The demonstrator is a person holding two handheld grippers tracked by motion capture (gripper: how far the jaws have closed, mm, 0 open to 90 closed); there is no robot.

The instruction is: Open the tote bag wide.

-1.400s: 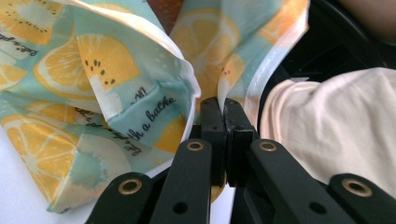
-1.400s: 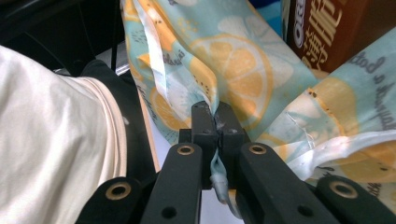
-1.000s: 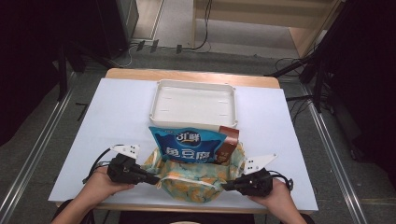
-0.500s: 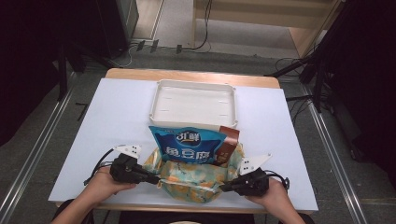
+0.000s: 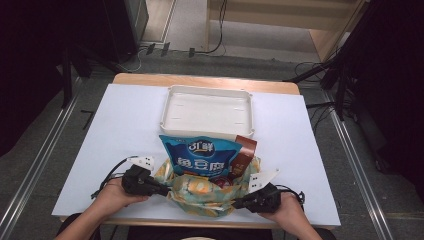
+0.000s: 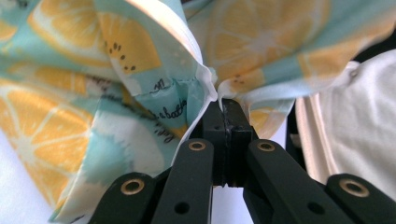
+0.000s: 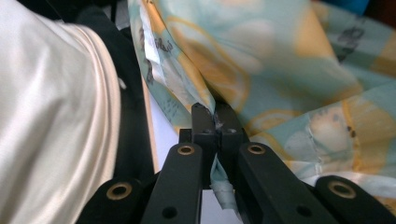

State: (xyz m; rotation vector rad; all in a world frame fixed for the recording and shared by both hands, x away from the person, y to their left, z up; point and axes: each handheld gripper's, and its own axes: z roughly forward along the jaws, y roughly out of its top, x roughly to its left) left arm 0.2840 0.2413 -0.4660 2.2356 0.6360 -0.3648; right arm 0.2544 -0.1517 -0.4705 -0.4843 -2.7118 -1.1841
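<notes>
Both claws are clamped on the same lemon-print bag [image 5: 202, 192], one on each side of its mouth. At about 7 o'clock on the counter [image 5: 125, 120], the left claw [image 5: 167, 191] has its jaws pressed together on a pinch of the bag's rim; in the left gripper view the fabric edge [image 6: 212, 88] runs straight into the closed tips of that claw [image 6: 227, 109]. At about 5 o'clock the right claw [image 5: 236, 204] grips the opposite rim, and the right gripper view shows a strip of the same cloth squeezed between the tips of the claw [image 7: 215, 116] and hanging out below them.

Inside the bag, standing upright and leaning toward 12 o'clock, is a blue snack packet [image 5: 202, 157], with a brown packet [image 5: 243, 155] just beside it at its 3 o'clock side. Their tops rise above the bag's mouth.

Just beyond them at 12 o'clock lies a white tray [image 5: 207, 91], close to the packets' upper edges.
</notes>
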